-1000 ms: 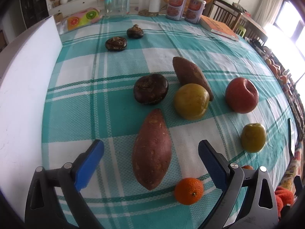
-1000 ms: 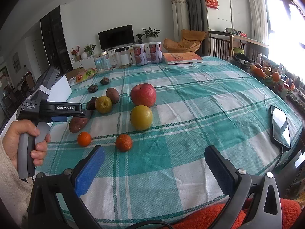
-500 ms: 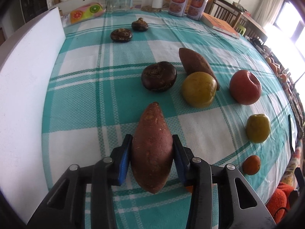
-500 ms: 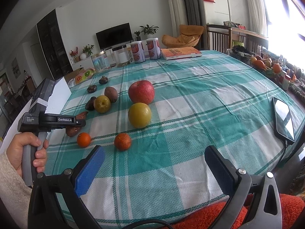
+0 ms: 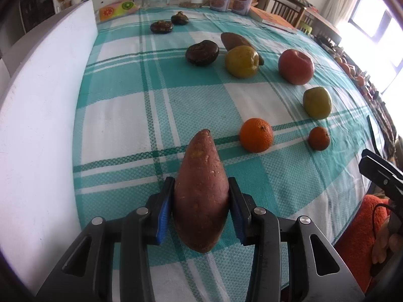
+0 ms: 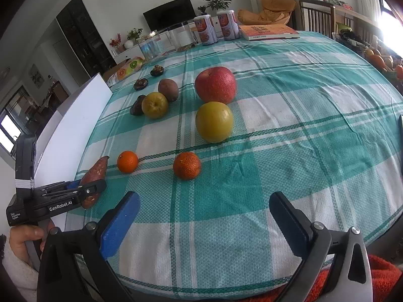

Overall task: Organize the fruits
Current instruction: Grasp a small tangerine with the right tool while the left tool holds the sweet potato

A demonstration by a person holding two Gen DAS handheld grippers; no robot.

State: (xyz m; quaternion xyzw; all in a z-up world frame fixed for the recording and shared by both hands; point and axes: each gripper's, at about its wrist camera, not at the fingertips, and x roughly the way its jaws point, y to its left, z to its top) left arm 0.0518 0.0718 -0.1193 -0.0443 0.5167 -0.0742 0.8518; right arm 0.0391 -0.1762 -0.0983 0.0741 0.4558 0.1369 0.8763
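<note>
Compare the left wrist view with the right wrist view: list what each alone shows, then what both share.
Left wrist only: both blue pads pressing the sweet potato's flanks. Right wrist only: the right tongs open and empty, the person's left hand, and the TV. Shared: the red apple, two oranges, and the checked tablecloth.

woven teal-and-white checked cloth: matt | reddish-brown tapered sweet potato: rough, dull skin | black gripper frame: probably matt plastic

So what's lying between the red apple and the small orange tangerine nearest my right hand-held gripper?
One round yellow pear, seen in the right wrist view.
</note>
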